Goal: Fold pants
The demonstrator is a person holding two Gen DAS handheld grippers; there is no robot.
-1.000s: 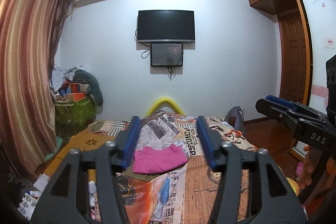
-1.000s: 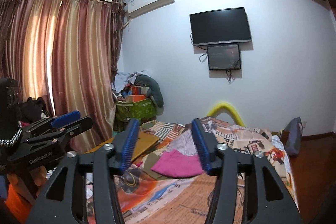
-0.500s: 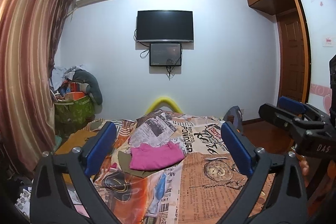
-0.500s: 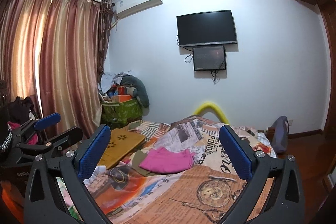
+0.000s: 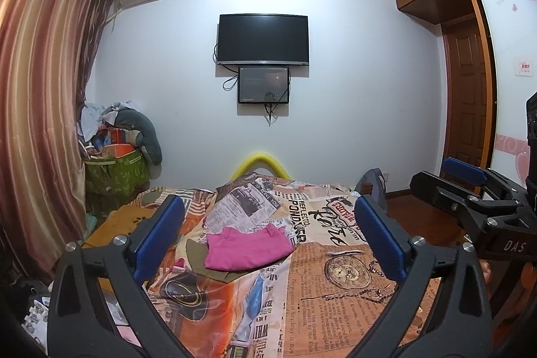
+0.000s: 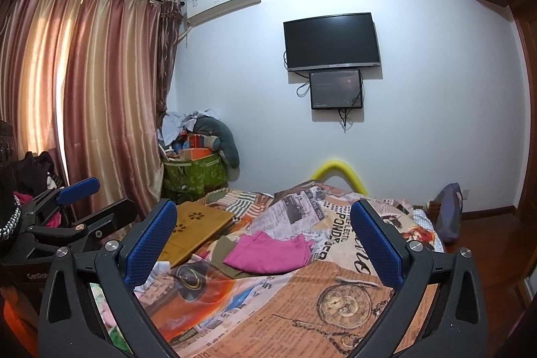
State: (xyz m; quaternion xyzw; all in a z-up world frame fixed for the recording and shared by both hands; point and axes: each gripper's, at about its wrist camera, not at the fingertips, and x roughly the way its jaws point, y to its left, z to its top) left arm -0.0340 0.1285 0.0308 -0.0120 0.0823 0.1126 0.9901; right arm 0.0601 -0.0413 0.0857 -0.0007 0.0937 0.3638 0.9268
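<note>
Both the left tongs (image 5: 268, 237) and the right tongs (image 6: 265, 237) hang above the near end of the bed (image 5: 335, 301) with blue ribbed pads spread wide and nothing between them, well apart from the pants (image 5: 246, 247), a soft magenta garment lying loosely bundled near the bed's middle on an olive cloth (image 5: 214, 267). The likely hazards are that a pinch into the limp, layered fabric also gathers the olive cloth or the thin, wrinkled newspaper-print bedspread (image 6: 335, 301), or takes only one ply, so that the fold comes out skewed.
</note>
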